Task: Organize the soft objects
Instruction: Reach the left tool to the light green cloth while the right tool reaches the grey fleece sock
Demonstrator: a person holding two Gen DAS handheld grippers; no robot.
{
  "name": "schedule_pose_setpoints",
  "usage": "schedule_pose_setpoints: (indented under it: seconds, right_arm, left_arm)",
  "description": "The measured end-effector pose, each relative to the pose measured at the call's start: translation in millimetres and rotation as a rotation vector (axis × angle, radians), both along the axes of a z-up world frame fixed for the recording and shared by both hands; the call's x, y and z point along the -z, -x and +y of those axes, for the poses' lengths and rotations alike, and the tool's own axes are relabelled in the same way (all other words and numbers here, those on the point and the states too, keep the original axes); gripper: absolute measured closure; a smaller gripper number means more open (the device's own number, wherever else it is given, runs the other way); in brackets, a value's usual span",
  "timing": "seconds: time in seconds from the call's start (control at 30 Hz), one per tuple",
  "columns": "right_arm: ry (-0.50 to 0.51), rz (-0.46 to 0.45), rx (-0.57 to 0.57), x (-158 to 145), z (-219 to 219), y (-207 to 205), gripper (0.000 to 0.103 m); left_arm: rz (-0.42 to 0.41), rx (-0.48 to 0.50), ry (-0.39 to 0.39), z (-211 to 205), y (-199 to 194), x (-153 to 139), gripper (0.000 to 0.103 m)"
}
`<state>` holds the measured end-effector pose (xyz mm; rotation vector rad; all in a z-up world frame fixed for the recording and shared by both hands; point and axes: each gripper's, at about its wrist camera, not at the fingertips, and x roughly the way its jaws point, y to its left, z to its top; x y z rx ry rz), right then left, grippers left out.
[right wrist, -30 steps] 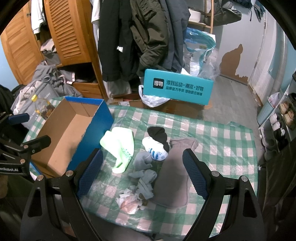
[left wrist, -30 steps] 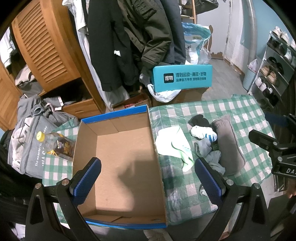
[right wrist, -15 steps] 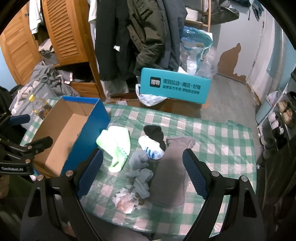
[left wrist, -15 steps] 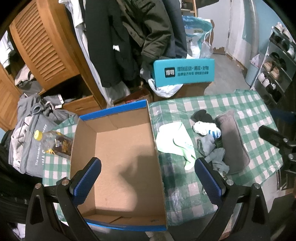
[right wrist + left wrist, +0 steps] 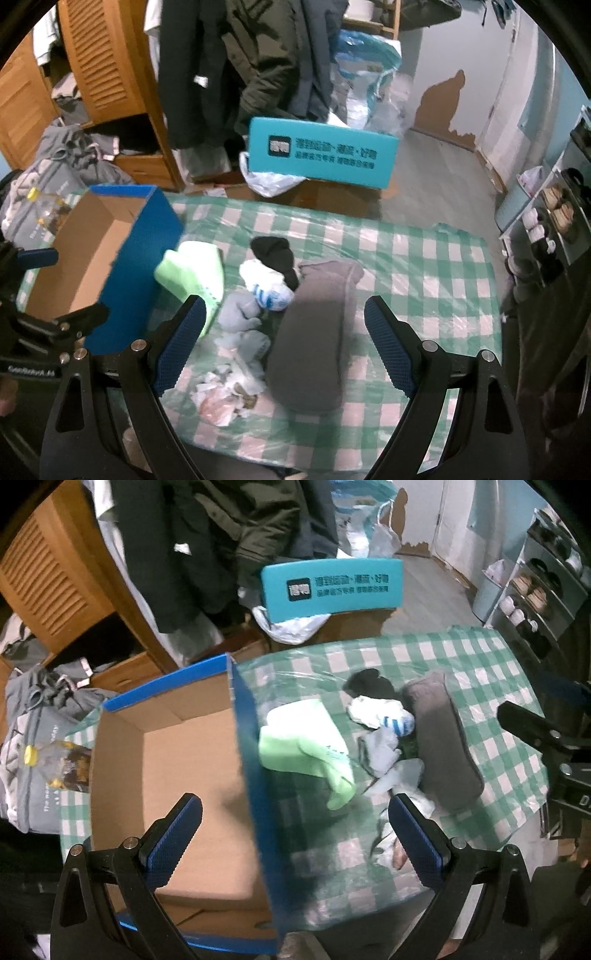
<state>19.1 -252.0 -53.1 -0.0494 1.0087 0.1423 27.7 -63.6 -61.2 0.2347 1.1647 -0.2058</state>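
A pile of soft things lies on the green checked table [image 5: 424, 258]: a light green cloth [image 5: 192, 269] [image 5: 303, 746], a black sock [image 5: 275, 251], a white and blue sock [image 5: 267, 286] [image 5: 380, 716], pale blue-grey socks [image 5: 240, 317] and a long grey piece [image 5: 314, 332] [image 5: 443, 746]. An open blue cardboard box [image 5: 166, 775] [image 5: 140, 236] stands left of them, empty. My left gripper [image 5: 293, 843] is open over the box's right wall. My right gripper [image 5: 282, 349] is open above the near end of the grey piece.
Crumpled paper and scraps [image 5: 225, 391] lie at the table's near edge. A bottle [image 5: 55, 764] lies left of the box. A teal box lid [image 5: 321, 151] stands behind the table, with hanging coats [image 5: 266, 55], a wooden wardrobe [image 5: 99, 62] and shoe shelves [image 5: 554, 206] around.
The left gripper has shifted right, from over the box's middle to over its right wall. The right gripper has come lower and closer to the pile. Both stay open.
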Motion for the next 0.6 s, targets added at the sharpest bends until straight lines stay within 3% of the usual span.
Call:
schedule_pose_setpoints:
  seconds: [0.33,0.6]
  right_arm:
    - [-0.070,0.086,0.072,23.8,-32.0,-25.1,0.017]
    - [-0.055,0.164,0.117,56.5,-44.0,-40.2,0.017]
  left_arm:
    - [0.079,0.000,0.015,-24.2,-24.7,28.4,0.001]
    - [0.115,0.001,0.006,-41.8,-41.5,57.6,0.001]
